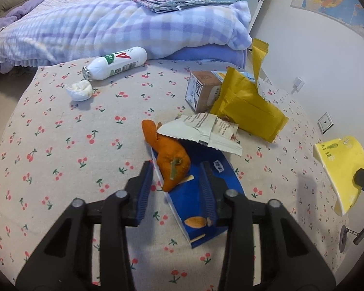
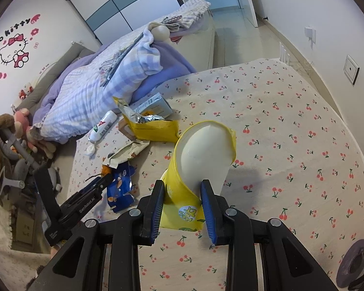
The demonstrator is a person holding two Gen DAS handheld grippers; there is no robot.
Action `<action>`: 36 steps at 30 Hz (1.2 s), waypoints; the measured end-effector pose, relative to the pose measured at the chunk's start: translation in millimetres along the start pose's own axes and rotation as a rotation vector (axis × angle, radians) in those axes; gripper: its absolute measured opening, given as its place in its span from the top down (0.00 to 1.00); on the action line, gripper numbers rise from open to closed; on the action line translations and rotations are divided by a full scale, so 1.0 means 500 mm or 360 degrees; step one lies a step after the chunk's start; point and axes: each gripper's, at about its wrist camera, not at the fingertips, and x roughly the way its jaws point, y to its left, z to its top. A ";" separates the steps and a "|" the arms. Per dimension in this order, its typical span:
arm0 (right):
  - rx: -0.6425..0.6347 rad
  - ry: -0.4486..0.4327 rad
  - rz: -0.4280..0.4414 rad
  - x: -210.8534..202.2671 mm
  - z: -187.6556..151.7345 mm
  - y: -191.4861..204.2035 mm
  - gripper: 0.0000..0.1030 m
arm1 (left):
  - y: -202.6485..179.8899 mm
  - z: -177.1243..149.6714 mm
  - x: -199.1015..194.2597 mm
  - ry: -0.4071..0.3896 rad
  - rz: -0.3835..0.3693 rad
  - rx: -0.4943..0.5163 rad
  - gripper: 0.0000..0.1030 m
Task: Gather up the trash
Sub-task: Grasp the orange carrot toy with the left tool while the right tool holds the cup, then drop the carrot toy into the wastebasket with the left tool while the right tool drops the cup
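Beside the blue wrapper (image 1: 201, 208), orange peel (image 1: 172, 165) was straddled by the wide-open left gripper (image 1: 177, 181); a yellow cup (image 2: 194, 169) was clamped by the right gripper (image 2: 183, 206).

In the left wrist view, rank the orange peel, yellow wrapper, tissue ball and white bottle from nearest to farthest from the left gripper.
From the left gripper:
1. orange peel, between the fingers.
2. yellow wrapper, ahead right.
3. tissue ball, ahead left.
4. white bottle, just beyond the tissue.
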 end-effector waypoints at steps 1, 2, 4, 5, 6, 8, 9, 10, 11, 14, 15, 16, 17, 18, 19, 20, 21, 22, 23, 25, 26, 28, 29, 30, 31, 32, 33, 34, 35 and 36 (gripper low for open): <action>0.0001 0.0003 -0.0005 0.001 0.000 -0.001 0.70 | 0.002 0.001 0.002 0.0006 -0.0008 -0.0004 0.72; 0.0001 0.0004 -0.0007 0.002 -0.001 0.000 0.70 | 0.005 0.002 0.003 0.0007 -0.0017 -0.0007 0.73; 0.0002 0.0005 -0.0013 0.004 -0.001 0.002 0.70 | 0.007 0.001 -0.001 0.0005 -0.0046 -0.0003 0.77; 0.0000 0.0006 -0.0014 0.005 -0.001 0.004 0.70 | 0.006 0.002 -0.006 0.0004 -0.0054 0.0015 0.78; -0.0004 0.0007 -0.0014 0.006 -0.001 0.006 0.70 | 0.005 0.002 -0.011 0.0001 -0.0056 0.0028 0.78; -0.0018 0.0008 -0.0015 0.007 -0.001 0.013 0.70 | 0.003 0.002 -0.026 -0.0002 -0.0060 0.0057 0.79; -0.0026 0.0007 -0.0014 0.006 0.000 0.018 0.70 | 0.004 0.000 -0.033 -0.0002 -0.0061 0.0063 0.79; -0.0035 0.0004 -0.0011 0.005 0.000 0.023 0.70 | 0.006 -0.001 -0.039 0.0002 -0.0061 0.0067 0.80; -0.0042 0.0001 -0.0008 0.004 0.000 0.028 0.70 | 0.009 -0.003 -0.049 0.0009 -0.0057 0.0071 0.80; -0.0061 -0.0012 0.0006 0.000 0.000 0.046 0.70 | 0.023 -0.007 -0.071 0.0024 -0.0035 0.0074 0.80; -0.0066 -0.0018 0.0013 -0.002 0.000 0.054 0.70 | 0.030 -0.009 -0.080 0.0029 -0.0027 0.0070 0.80; -0.0070 -0.0021 0.0018 -0.003 0.000 0.060 0.70 | 0.036 -0.010 -0.088 0.0032 -0.0019 0.0066 0.80; -0.0075 -0.0025 0.0025 -0.004 -0.001 0.069 0.70 | 0.047 -0.012 -0.099 0.0037 -0.0007 0.0055 0.80; -0.0080 -0.0029 0.0035 -0.004 -0.002 0.079 0.70 | 0.055 -0.013 -0.107 0.0040 -0.0002 0.0044 0.80; -0.0087 -0.0031 0.0044 -0.004 -0.003 0.089 0.70 | 0.064 -0.015 -0.115 0.0043 0.0004 0.0036 0.80; -0.0095 -0.0032 0.0053 -0.004 -0.004 0.098 0.70 | 0.075 -0.017 -0.127 0.0046 0.0020 0.0029 0.80; -0.0105 -0.0032 0.0064 -0.003 -0.006 0.110 0.70 | 0.082 -0.018 -0.134 0.0056 0.0037 0.0036 0.80; -0.0117 -0.0030 0.0073 -0.001 -0.008 0.123 0.70 | 0.090 -0.020 -0.143 0.0055 0.0044 0.0034 0.80; -0.0128 -0.0029 0.0080 0.001 -0.009 0.134 0.70 | 0.101 -0.022 -0.155 0.0053 0.0054 0.0031 0.80; -0.0161 -0.0022 0.0098 0.008 -0.016 0.165 0.70 | 0.119 -0.024 -0.173 0.0049 0.0069 0.0023 0.81; -0.0173 -0.0019 0.0106 0.011 -0.019 0.176 0.70 | 0.133 -0.026 -0.186 0.0045 0.0078 0.0017 0.81; -0.0209 -0.0009 0.0123 0.020 -0.027 0.208 0.70 | 0.150 -0.029 -0.201 0.0043 0.0093 0.0009 0.80; -0.0225 -0.0005 0.0128 0.024 -0.030 0.221 0.70 | 0.164 -0.032 -0.212 0.0043 0.0105 0.0002 0.81; -0.0241 -0.0001 0.0133 0.028 -0.034 0.234 0.70 | 0.173 -0.033 -0.219 0.0043 0.0112 -0.0002 0.81; -0.0260 0.0006 0.0141 0.033 -0.038 0.251 0.70 | 0.183 -0.035 -0.226 0.0043 0.0120 -0.0007 0.81; -0.0275 0.0013 0.0149 0.037 -0.042 0.265 0.70 | 0.197 -0.038 -0.236 0.0045 0.0131 -0.0016 0.81; -0.0290 0.0018 0.0155 0.040 -0.047 0.278 0.70 | 0.207 -0.040 -0.243 0.0047 0.0138 -0.0024 0.80; -0.0306 0.0023 0.0161 0.045 -0.052 0.292 0.70 | 0.217 -0.042 -0.250 0.0049 0.0145 -0.0032 0.80; -0.0317 0.0027 0.0167 0.047 -0.055 0.302 0.70 | 0.233 -0.046 -0.259 0.0052 0.0157 -0.0046 0.81; -0.0332 0.0034 0.0177 0.052 -0.059 0.317 0.69 | 0.243 -0.049 -0.265 0.0054 0.0165 -0.0055 0.81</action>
